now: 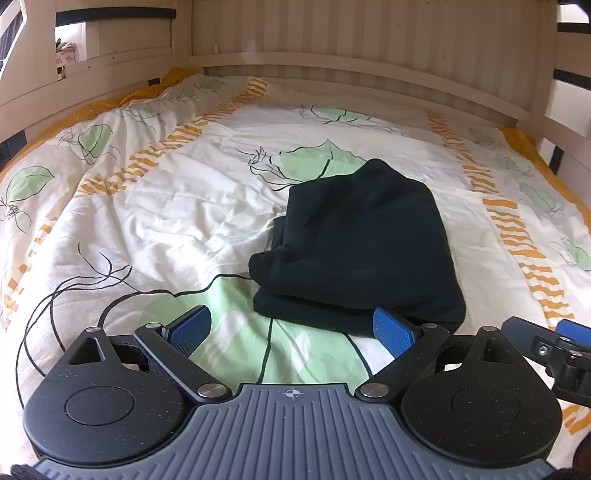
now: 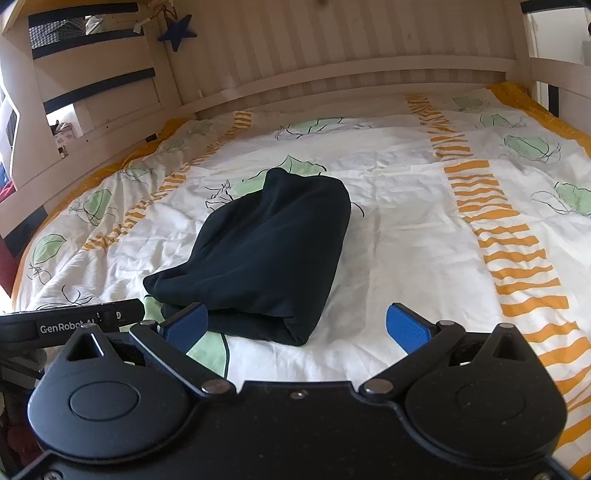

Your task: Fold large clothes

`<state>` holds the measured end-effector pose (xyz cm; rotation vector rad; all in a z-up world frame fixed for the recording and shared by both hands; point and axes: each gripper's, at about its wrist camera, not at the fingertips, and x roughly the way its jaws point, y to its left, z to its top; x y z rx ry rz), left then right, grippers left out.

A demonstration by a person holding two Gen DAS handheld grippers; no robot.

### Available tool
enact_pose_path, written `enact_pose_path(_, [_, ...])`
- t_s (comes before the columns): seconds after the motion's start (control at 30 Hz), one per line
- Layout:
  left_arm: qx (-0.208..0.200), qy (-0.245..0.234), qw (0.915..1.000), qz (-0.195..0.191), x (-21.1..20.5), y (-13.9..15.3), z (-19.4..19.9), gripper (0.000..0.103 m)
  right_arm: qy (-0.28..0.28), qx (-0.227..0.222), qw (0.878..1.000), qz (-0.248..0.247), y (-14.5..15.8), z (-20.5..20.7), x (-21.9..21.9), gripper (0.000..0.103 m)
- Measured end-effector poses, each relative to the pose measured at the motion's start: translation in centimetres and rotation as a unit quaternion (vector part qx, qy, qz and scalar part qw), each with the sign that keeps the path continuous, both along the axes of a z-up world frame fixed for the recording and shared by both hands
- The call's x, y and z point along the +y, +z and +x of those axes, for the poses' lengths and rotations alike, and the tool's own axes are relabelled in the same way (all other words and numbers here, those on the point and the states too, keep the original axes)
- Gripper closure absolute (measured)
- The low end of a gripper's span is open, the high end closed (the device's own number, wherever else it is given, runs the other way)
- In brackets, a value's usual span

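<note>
**Inspector:** State the garment's condition.

**Assistant:** One dark garment (image 1: 362,243), navy to black, of soft matte knit. It is folded into a thick oblong bundle with stacked layers showing at its near edge and a rounded, tapering far end. It lies on the bed, near the middle of the duvet (image 1: 177,206).

**Inspector:** Position against the tools?

**Assistant:** The left gripper (image 1: 293,326) has its fingers spread wide, holding nothing. Its blue ribbed pads (image 1: 188,326) sit low over the duvet; the right-hand pad is at the bundle's near edge, though contact cannot be confirmed. In the right wrist view the right gripper (image 2: 297,325) also has its fingers spread apart and empty. Its left-hand pad overlaps the bundle's near left corner; the other pad stands clear over bare duvet. The bundle lies just ahead of both tools, which sit side by side.

**Inspector:** Surface and surroundings?

**Assistant:** The duvet is white cotton, creased, printed with pale green leaves, thin black line-work and bands of orange dashes; an orange sheet shows at the edges. A cream wooden bed frame (image 2: 332,74) with grooved panelling and rails encloses the bed. A dark blue star (image 2: 177,33) hangs at the upper left corner post.
</note>
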<state>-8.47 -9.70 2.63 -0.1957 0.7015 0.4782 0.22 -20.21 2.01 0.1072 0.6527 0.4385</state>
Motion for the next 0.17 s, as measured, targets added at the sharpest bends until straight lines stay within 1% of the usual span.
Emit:
enact_pose_path(0.1, [-0.001,0.0,1.0,0.009,-0.15,-0.1,0.06,0.008,-0.001,0.006,1.0,0.004,-0.13,0.06,0.01,0.001])
enact_pose_path(0.17, [0.001,-0.002,1.0,0.006,-0.13,-0.21,0.19,0.008,-0.002,0.01,1.0,0.006,-0.24,0.13,-0.01,0.001])
